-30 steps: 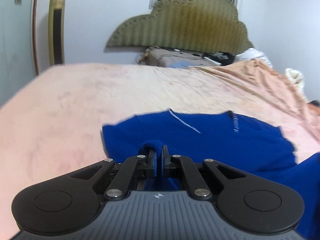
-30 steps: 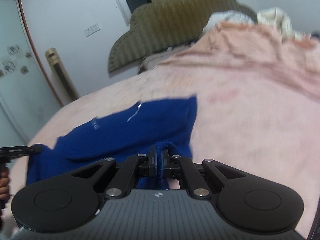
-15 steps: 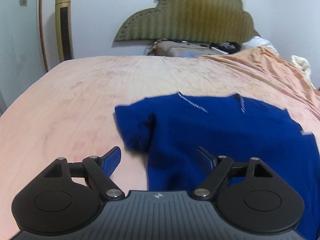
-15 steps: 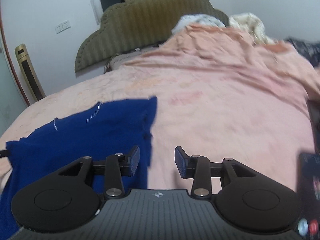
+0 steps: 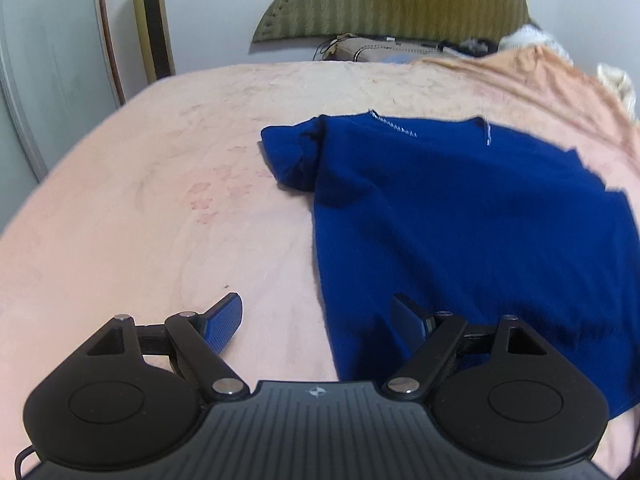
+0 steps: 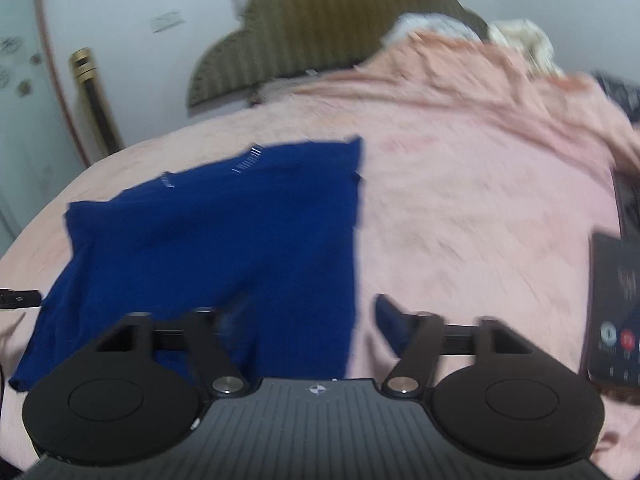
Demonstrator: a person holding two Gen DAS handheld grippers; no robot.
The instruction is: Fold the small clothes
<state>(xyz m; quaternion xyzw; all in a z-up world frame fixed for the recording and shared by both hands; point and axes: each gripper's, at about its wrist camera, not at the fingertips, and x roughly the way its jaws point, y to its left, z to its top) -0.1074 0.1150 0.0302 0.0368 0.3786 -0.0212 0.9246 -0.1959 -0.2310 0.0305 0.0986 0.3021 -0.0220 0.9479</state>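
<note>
Garment [image 5: 460,208] spread flat on bed [image 5: 140,220], ready for folding. Left gripper [image 5: 316,316] released, empty. Right gripper [image 6: 308,320] jaws opening, nothing pinched; both straddle garment's near edges.

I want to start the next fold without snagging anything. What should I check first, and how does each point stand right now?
1. Left gripper free of cloth: ok, jaws wide, nothing pinched.
2. Right gripper free of cloth: ok, jaws opening, nothing between them.
3. Blue shirt lying flat on the pink blanket: mostly ok.
4. Left sleeve smoothed out: not ok, it is bunched beside the body.
5. Blanket beside the shirt free of clutter: not ok, a phone with a lit screen lies on the right.
6. Shirt's near hem straight: cannot tell, the grippers hide it.
</note>
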